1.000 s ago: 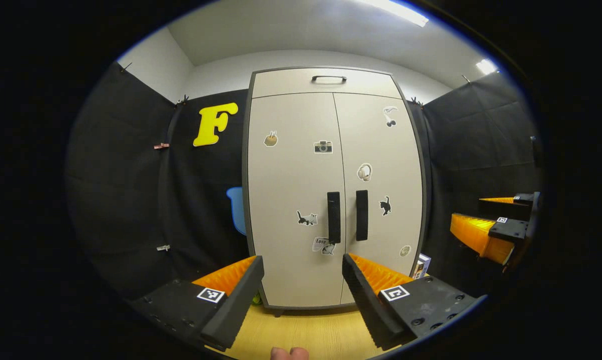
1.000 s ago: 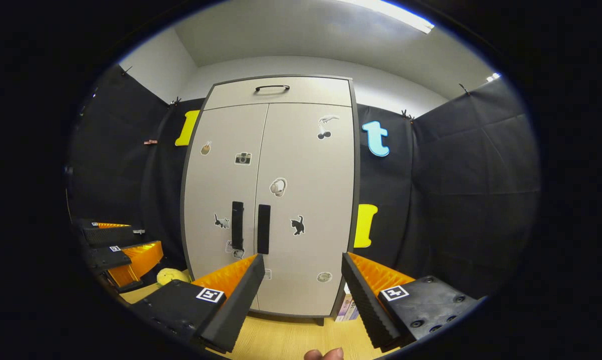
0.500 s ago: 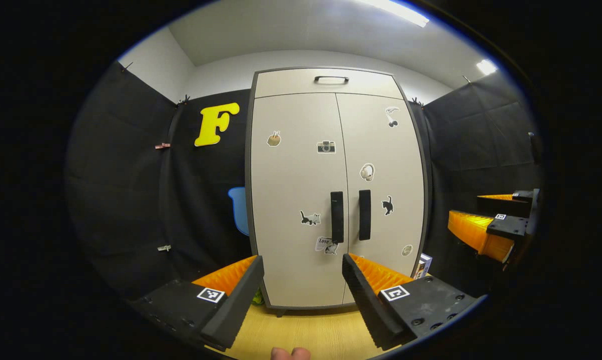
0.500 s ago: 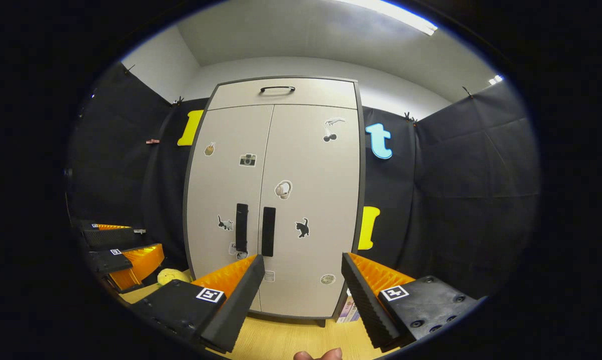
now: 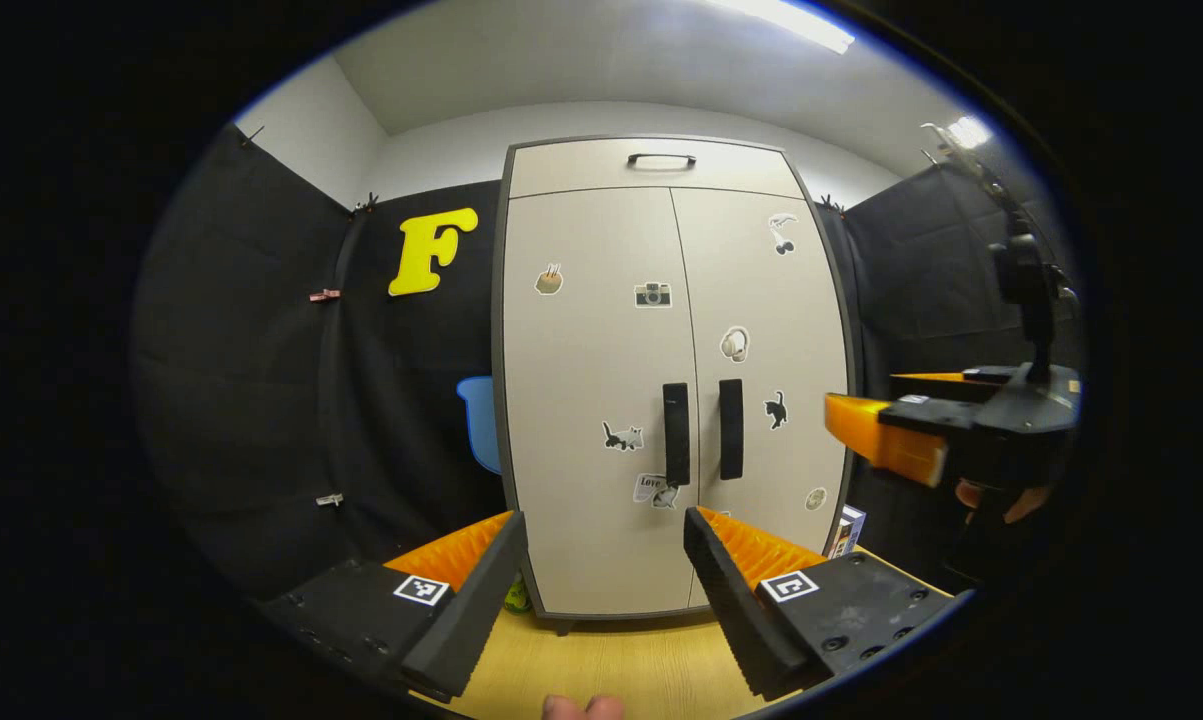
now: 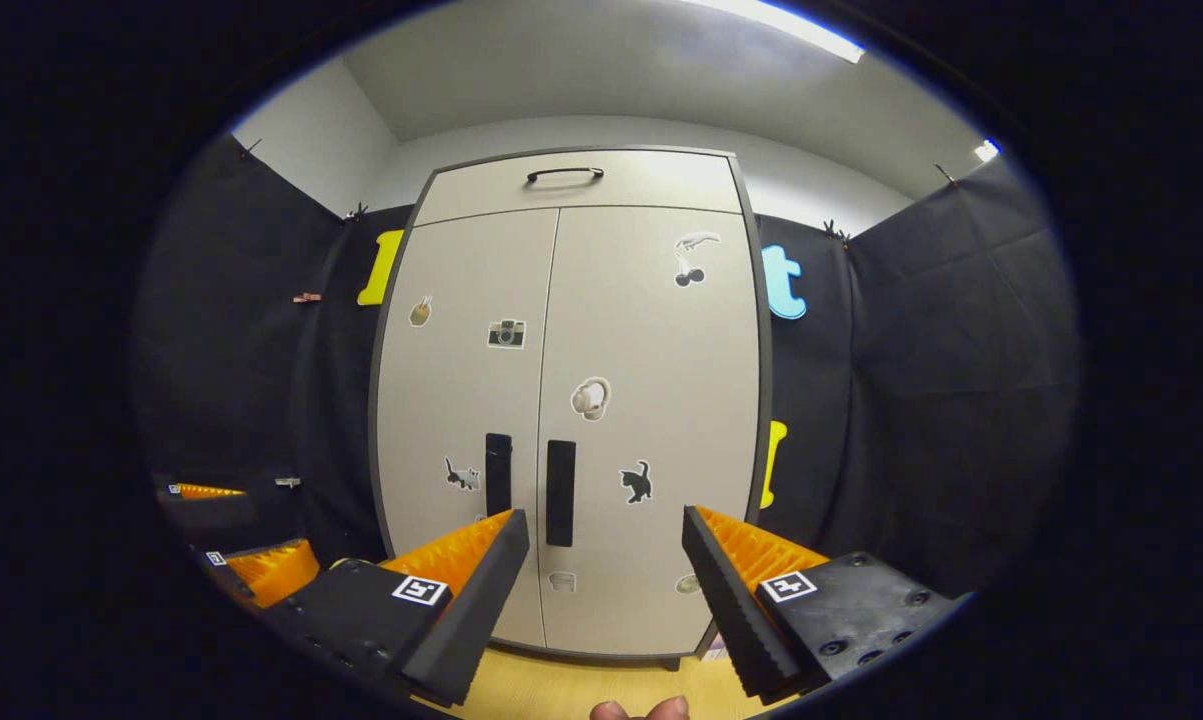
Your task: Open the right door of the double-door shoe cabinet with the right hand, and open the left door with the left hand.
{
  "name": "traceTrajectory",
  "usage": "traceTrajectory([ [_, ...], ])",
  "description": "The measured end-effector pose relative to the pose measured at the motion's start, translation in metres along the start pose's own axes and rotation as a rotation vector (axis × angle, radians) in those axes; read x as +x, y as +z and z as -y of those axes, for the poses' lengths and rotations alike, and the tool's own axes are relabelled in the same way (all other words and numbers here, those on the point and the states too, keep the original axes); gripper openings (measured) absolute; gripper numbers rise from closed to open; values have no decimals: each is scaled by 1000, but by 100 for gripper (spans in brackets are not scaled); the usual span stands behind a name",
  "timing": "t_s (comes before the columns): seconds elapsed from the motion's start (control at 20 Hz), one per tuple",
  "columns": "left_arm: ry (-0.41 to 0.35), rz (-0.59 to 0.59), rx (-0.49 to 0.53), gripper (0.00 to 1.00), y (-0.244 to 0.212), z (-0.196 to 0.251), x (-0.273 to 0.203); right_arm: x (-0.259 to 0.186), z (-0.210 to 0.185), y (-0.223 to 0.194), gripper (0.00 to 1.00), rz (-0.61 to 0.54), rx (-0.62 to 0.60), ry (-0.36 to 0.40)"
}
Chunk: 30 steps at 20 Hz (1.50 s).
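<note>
While both doors of the tall beige double-door shoe cabinet (image 5: 661, 380) were closed, it stood upright on the light wooden floor (image 5: 621, 665) against the black cloth wall, straight ahead in the left gripper view. At the left of this scene, the left gripper (image 5: 606, 580) had its jaws spread wide, with nothing between them, and it was well apart from the cabinet. The beige left door (image 5: 586, 400) carried a black vertical bar handle (image 5: 675, 447) near the middle seam, with small stickers around it. Just beside it, across the seam, the beige right door (image 6: 651, 420) had its own black vertical bar handle (image 6: 560, 492). Above the doors was a beige top drawer (image 6: 581, 185) with a thin dark handle. The right gripper (image 6: 606, 580) also had its jaws spread and held nothing, and it was apart from the right door. In the left gripper view the right gripper appeared at the right side, level with the handles, held by a hand (image 5: 1001, 500).
</note>
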State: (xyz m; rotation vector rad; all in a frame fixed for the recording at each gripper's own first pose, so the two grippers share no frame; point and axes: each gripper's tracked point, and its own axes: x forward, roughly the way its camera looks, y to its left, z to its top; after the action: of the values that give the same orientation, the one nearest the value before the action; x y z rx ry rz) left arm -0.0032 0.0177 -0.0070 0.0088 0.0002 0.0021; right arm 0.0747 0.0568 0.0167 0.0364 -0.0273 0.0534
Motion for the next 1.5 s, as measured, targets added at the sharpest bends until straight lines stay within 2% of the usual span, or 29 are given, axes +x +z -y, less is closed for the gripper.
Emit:
traceTrajectory([
  [0.4, 21, -40, 1, 97, -25, -18, 2, 105, -24, -31, 98, -33, 8, -2],
  [0.7, 30, -54, -4, 97, -33, -30, 5, 158, -28, -66, 98, -98, 42, -25],
  [0.8, 21, -49, -16, 97, -32, -31, 5, 169, -30, -76, 90, -118, 56, -17],
  [0.9, 19, -44, -24, 97, -31, -32, 4, 176, -32, -80, 77, -123, 71, -21],
  [0.95, 21, -43, -22, 97, -31, -34, 4, 178, -32, -80, 58, -128, 77, -29],
  [1.0, 26, -43, -17, 97, -30, -35, 4, 179, -34, -78, 51, -118, 74, -30],
  [1.15, 29, -48, -15, 97, -32, -35, 5, 174, -37, -81, 43, -131, 60, -40],
  [1.25, 32, -51, -17, 97, -34, -35, 3, 179, -34, -84, 30, -138, 58, -65],
  [1.4, 40, -56, -20, 97, -35, -35, -4, 179, -34, -84, 30, -126, 81, -76],
  [1.45, 43, -58, -21, 97, -36, -35, -7, 179, -34, -84, 24, -134, 87, -67],
  [1.5, 48, -60, -24, 97, -36, -36, -11, 179, -33, -85, 24, -146, 91, -60],
])
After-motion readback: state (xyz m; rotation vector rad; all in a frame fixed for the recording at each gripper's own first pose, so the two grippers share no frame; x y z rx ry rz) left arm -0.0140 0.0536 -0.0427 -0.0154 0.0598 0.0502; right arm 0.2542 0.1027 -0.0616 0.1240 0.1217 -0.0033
